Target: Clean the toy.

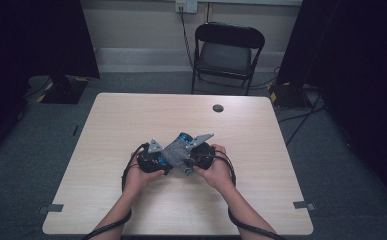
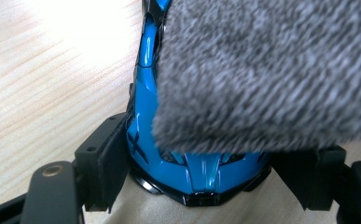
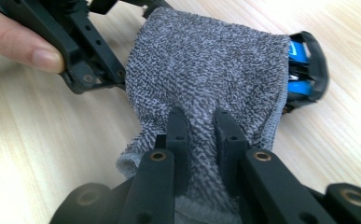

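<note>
In the high view, a blue toy car [image 1: 183, 137] is seen near the middle of the table [image 1: 131, 115], between two hands; a grey cloth [image 1: 178, 152] is laid over most of it; the blue end sticks out at about 12 o'clock from the cloth.

The left gripper [image 1: 153, 159] is held at 9 o'clock of the cloth; in the left gripper view the car [image 2: 169, 154] is seen squeezed between the two black jaws, one at 8 o'clock of it and one at 4 o'clock; the jaws are kept wide by the car's body, and their pads are pressed on its sides; the cloth [image 2: 271, 70] is draped over the car's top at 1 o'clock.

The right gripper [image 1: 201, 155] is held at 3 o'clock of the cloth; in the right gripper view its jaws are pinched nearly together on a fold of the cloth [image 3: 206, 79]; its fingers [image 3: 176, 126] are seen in the grey weave at 6 o'clock; the car's blue end [image 3: 301, 70] peeks out at 3 o'clock; the other gripper [image 3: 75, 42] is seen at 10 o'clock with a thumb [image 3: 19, 44] beside it.
</note>
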A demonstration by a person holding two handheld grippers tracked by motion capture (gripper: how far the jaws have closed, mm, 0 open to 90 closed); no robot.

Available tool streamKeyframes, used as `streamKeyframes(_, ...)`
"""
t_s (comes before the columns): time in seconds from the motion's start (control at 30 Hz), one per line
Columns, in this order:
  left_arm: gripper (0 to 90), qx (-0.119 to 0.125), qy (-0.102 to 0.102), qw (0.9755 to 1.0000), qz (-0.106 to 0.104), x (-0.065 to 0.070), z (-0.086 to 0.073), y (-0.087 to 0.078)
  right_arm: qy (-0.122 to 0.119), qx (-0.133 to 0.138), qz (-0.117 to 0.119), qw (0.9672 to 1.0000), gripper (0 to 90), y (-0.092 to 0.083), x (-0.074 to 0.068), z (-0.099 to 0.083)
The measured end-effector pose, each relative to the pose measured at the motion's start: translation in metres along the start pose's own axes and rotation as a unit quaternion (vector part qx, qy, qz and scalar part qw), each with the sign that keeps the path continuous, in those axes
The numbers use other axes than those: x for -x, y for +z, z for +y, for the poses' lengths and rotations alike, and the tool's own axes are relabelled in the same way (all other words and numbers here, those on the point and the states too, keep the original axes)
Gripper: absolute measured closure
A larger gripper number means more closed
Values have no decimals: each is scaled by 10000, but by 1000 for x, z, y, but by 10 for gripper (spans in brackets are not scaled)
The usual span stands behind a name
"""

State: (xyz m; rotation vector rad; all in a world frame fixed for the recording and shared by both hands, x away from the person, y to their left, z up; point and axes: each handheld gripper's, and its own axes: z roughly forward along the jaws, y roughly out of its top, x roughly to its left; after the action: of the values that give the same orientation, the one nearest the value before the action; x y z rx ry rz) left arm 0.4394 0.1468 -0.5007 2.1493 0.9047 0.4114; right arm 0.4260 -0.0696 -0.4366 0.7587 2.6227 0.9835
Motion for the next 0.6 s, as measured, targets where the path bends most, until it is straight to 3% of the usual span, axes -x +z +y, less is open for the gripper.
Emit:
streamKeyframes(0.1, 243, -2, -4, 10000, -2, 0, 0, 0, -4, 60, 98, 9999, 788, 4, -3, 6)
streamKeyframes(0.2, 243, 28, -40, 10000, 3, 0, 0, 0, -160, -103, 102, 9998, 788, 10, -8, 11)
streamKeyframes(0.23, 243, 17, -21, 10000, -2, 0, 0, 0, -348, -274, 55, 9990, 787, 15, -11, 16)
streamKeyframes(0.37, 243, 1, -1, 10000, -5, 0, 0, 0, -337, -358, 79, 9988, 785, 21, -9, 21)
streamKeyframes(0.6, 243, 25, -39, 10000, 0, 0, 0, 0, -52, -332, 100, 9994, 783, 27, 0, 14)
